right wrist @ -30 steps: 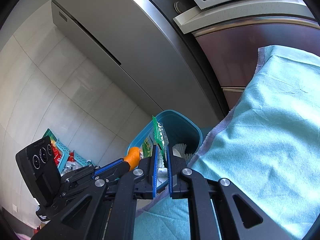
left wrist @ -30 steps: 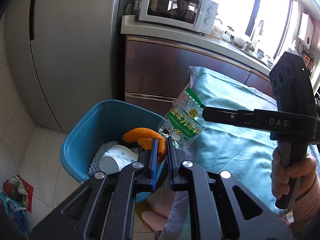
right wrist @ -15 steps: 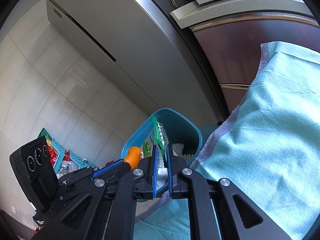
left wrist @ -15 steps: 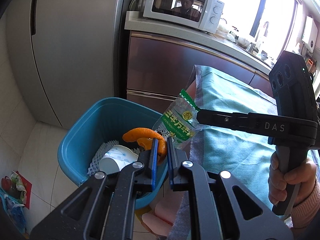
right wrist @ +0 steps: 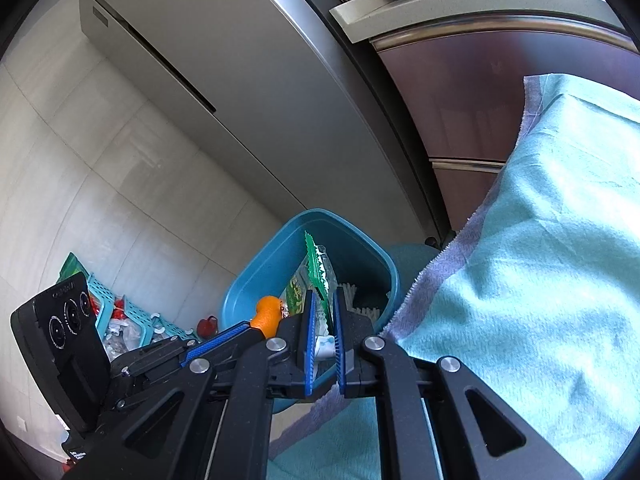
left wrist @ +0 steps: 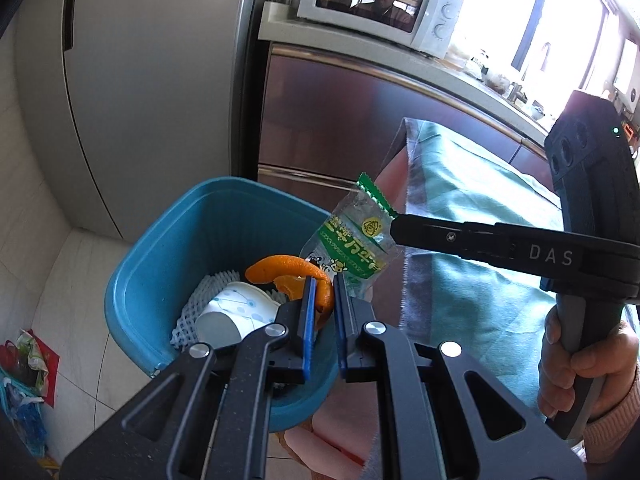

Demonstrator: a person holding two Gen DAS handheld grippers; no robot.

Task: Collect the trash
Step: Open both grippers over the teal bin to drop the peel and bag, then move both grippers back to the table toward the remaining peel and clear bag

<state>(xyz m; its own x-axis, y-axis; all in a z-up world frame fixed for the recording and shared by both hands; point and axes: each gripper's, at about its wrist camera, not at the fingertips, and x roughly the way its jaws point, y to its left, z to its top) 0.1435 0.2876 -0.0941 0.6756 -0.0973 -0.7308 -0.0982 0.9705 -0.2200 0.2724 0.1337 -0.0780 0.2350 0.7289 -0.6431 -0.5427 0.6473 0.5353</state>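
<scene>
the left hand-held gripper (left wrist: pixel 322 280) is pinching an orange peel (left wrist: pixel 292 270) over the blue bin (left wrist: pixel 160 256). the right hand-held gripper (right wrist: pixel 322 300) is clamping a green wrapper (left wrist: pixel 352 240) (at the peel's 2 o'clock), above the bin's rim beside the teal-covered bench (left wrist: pixel 480 208).

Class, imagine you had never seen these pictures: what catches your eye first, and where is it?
Bright orange peel, pinched in the left gripper, hangs over the blue bin on the floor. Beside it the right gripper holds a green-and-clear snack wrapper above the bin's rim, by the teal cloth.
</scene>
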